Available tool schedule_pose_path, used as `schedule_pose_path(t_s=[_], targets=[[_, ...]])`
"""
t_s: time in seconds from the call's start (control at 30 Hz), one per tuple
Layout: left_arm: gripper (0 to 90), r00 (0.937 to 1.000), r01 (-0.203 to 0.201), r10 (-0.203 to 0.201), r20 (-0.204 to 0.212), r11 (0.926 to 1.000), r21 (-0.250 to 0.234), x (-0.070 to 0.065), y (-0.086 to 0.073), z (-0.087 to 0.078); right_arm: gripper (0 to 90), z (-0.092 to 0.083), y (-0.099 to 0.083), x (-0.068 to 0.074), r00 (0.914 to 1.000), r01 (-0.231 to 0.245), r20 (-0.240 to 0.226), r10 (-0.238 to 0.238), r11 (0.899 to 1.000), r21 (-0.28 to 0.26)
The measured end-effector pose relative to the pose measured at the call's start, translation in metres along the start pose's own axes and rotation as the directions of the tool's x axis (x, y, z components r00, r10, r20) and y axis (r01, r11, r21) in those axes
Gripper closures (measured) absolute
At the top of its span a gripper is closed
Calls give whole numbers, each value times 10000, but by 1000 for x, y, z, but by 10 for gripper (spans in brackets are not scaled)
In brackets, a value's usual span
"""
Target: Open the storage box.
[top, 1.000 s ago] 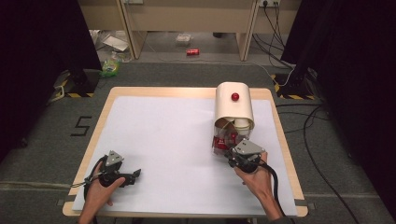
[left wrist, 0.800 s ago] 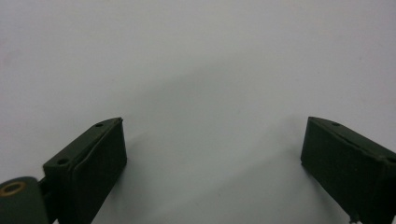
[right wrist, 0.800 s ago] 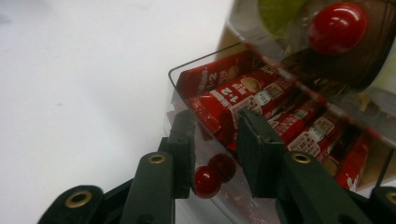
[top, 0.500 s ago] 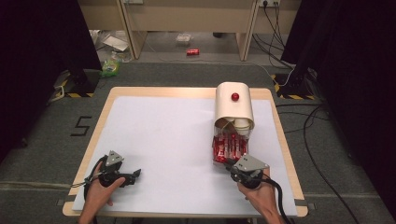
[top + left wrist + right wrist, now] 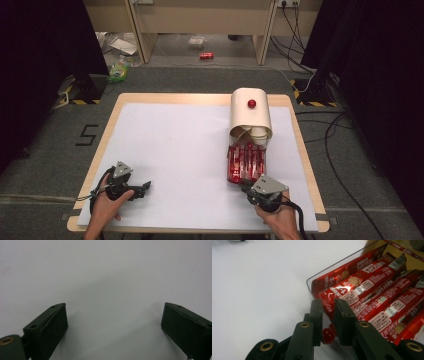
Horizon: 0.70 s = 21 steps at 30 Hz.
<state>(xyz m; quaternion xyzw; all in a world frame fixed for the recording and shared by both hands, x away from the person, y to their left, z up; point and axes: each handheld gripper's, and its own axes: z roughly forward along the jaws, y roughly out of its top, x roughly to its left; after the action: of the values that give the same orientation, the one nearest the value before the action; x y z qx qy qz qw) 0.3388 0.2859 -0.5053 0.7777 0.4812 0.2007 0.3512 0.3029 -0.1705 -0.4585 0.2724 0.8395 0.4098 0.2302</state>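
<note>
- Right gripper (image 5: 328,308) clenched on the near wall of the clear plastic drawer (image 5: 317,277).
- Drawer holds red Nescafé coffee sticks (image 5: 372,282).
- Left gripper (image 5: 113,315) released, well left.

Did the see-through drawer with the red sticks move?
Yes. The clear drawer has slid out from under the cream box toward the person's edge of the table, drawn by the right gripper shut on its front wall.
</note>
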Motion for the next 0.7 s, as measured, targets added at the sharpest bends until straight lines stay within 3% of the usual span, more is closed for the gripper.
schedule_pose_path(t_s=[0.47,0.57,0.63,0.7], targets=[[61,10000,0,0,3,10000,0,0,0,0,767,-7,-5,5,9999,-139,-99,137,9998,-161],[60,10000,-1,1,2,10000,1,0,0,0,688,-6,-4,7,9995,-269,-152,266,9995,-193],[60,10000,2,-2,3,10000,-2,0,0,0,627,-8,-1,7,9991,-394,151,401,9985,-387],[60,10000,0,0,5,10000,-2,0,0,0,626,-10,0,5,9984,-483,280,499,9974,-533]])
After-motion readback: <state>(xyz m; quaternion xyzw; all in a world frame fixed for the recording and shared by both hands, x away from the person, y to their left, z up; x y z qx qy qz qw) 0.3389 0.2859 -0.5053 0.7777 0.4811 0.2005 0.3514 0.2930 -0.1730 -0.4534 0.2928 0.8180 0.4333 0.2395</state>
